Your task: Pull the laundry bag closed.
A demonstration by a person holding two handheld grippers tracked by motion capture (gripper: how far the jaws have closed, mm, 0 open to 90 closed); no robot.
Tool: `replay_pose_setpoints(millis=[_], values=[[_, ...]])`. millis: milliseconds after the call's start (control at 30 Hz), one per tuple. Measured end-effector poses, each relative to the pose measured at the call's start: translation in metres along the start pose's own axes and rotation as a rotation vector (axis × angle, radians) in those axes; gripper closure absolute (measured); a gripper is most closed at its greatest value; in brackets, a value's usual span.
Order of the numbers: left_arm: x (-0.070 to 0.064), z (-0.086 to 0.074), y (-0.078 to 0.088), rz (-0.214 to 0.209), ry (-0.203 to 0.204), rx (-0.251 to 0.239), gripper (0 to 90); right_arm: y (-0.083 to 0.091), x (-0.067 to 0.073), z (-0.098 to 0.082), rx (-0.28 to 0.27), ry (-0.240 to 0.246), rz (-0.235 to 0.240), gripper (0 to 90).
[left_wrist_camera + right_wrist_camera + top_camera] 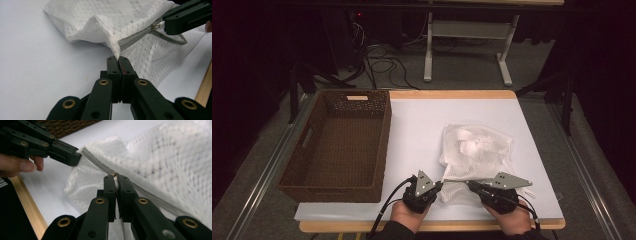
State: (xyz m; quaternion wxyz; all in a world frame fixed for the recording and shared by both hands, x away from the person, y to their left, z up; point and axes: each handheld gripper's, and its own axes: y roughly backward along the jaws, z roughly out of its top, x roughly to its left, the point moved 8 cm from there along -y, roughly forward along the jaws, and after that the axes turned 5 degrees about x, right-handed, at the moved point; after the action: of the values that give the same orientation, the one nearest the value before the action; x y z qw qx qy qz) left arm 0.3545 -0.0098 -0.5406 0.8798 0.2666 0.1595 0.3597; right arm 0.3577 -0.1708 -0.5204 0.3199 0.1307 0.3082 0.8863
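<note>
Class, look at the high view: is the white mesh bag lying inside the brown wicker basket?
No, the white mesh bag lies on the white table top, to the right of the brown wicker basket.

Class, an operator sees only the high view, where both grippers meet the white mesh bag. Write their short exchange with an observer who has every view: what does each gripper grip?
Operator: What is pinched at my left?
Observer: The left gripper is shut on a corner of the mesh bag, at one end of the zipper.
Operator: And at my right?
Observer: The right gripper is shut on the small metal zipper pull.
</note>
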Motion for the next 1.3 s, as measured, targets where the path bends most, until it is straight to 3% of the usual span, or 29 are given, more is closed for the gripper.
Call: replay_pose_setpoints(millis=[567, 1300], values=[[0.004, -0.003, -0.004, 0.023, 0.006, 0.031, 88.7, 0.028, -0.032, -0.025, 0.013, -0.085, -0.044, 87.7], [0.009, -0.006, -0.003, 0.046, 0.017, 0.053, 88.7, 0.065, -0.077, -0.056, 0.029, -0.163, -0.156, 87.8]])
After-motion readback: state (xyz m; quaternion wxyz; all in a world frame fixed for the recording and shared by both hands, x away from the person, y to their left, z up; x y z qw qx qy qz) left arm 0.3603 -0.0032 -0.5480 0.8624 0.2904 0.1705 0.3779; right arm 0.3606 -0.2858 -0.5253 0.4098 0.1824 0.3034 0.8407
